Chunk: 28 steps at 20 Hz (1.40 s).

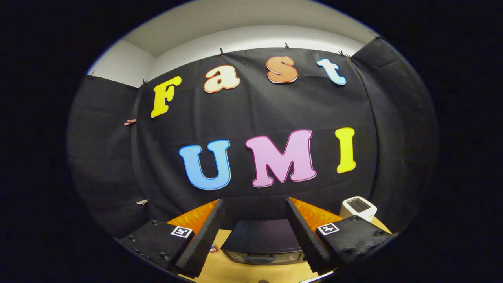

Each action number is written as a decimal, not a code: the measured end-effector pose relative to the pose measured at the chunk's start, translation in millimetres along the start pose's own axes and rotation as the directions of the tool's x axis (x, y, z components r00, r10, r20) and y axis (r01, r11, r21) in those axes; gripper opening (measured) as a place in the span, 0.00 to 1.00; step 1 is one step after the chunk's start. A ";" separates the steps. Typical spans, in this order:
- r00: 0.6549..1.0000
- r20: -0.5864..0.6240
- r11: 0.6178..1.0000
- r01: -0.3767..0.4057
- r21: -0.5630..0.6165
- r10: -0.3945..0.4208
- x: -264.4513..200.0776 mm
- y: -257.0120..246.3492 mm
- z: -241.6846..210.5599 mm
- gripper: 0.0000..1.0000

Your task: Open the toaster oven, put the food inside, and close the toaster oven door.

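A black toaster oven point(261, 245) sits on the wooden table point(235, 271), seen from above between my two fingers. Its top is dark and its front strip with the handle shows at the lower side; the door looks closed. My gripper point(255, 236) is open, its black foam fingers point(204, 236) spread wide on either side of the oven and held above it, touching nothing. No food shows between the fingers.
A white pop-up toaster point(357, 207) stands on the table beyond the right finger. Orange quilted material point(314, 214) lies behind the oven against the black cloth wall. A small round red-and-white item point(213, 248) lies on the table left of the oven.
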<state>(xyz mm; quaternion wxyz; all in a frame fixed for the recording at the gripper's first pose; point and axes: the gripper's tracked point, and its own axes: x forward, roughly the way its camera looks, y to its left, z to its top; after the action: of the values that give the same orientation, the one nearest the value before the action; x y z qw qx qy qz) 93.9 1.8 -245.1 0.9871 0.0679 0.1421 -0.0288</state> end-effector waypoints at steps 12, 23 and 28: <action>0.976 -0.192 0.994 0.107 0.009 -0.103 69.9 -31.9 -177.8 0.98; 0.918 -0.358 0.985 0.171 -0.030 -0.170 78.2 -47.5 -282.2 0.99; 0.907 -0.367 0.977 0.173 -0.126 -0.208 71.8 -50.8 -290.7 0.97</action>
<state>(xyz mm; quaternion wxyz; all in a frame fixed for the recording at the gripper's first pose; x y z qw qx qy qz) 78.4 -9.8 -548.3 0.9356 0.0132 0.3369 -0.1050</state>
